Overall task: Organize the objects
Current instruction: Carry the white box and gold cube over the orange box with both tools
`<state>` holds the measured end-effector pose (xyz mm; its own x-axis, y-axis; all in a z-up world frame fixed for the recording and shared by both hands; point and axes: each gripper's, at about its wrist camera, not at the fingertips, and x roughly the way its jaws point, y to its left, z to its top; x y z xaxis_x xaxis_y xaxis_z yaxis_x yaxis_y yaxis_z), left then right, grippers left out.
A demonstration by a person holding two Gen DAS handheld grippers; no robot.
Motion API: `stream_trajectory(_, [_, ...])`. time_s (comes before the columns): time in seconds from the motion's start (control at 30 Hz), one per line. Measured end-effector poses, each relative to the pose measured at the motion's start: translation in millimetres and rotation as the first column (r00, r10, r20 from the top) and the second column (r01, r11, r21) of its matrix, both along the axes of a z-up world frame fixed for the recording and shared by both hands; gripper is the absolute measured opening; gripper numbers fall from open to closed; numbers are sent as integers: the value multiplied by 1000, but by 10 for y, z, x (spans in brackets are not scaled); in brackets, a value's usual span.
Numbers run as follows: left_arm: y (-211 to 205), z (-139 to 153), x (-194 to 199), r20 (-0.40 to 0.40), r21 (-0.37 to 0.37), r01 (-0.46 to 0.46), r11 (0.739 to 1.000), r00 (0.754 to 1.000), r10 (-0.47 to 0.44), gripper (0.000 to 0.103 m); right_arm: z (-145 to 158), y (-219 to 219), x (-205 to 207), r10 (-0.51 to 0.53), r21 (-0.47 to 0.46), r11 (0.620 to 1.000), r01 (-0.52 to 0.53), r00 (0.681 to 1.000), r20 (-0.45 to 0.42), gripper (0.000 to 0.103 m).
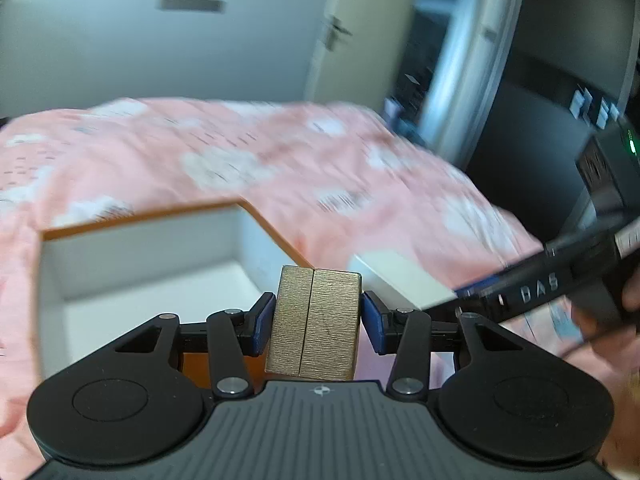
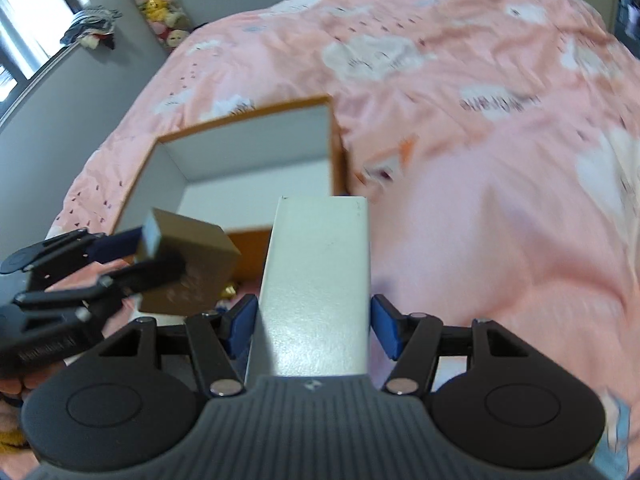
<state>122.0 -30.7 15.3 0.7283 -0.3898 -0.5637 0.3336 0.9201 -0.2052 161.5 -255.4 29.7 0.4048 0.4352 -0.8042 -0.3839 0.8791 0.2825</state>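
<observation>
The left gripper (image 1: 318,320) is holding a small gold box (image 1: 314,322), its jaws about half open and pressing both sides of it. The right gripper (image 2: 314,322) is gripping a long white box (image 2: 320,280) the same way; the near end of that box is hidden under the gripper body. Beyond both jaws an open orange-edged box (image 2: 248,148) is lying on the pink bedspread (image 2: 480,160), empty as far as its floor shows. Small items beside it are too blurred to identify

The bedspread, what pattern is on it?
Pink bedspread with white clouds; clearest in the right wrist view.
</observation>
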Motion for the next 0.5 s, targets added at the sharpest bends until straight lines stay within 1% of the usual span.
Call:
stream_trajectory(0.07, [182,151,-48,16,-4,-55,998,998,55,53,101,193,97,28,-1,1000,-28,999,25,63])
stream_trajectory(0.1, [261,177,-11,15,-5,-84,996,996,84,53,155,303,154,42,-1,999,-42,998,40,63])
stream_trajectory(0.2, [468,196,179,18,-8,-146,989,989,146,53,286,645,345,79,0,997,-79,994,77,63])
stream_trajectory(0.3, [639,155,315,4,4,-201,980,980,201,53,326,1022,591,108,-17,994,-107,989,103,63])
stream_trajectory(0.4, [800,50,476,-37,26,-244,969,969,245,53,230,1397,850,127,-70,990,-119,984,122,63])
stream_trajectory(0.5, [954,-103,639,-82,58,-279,959,956,283,53,-14,1718,1102,141,-143,982,-124,983,116,63])
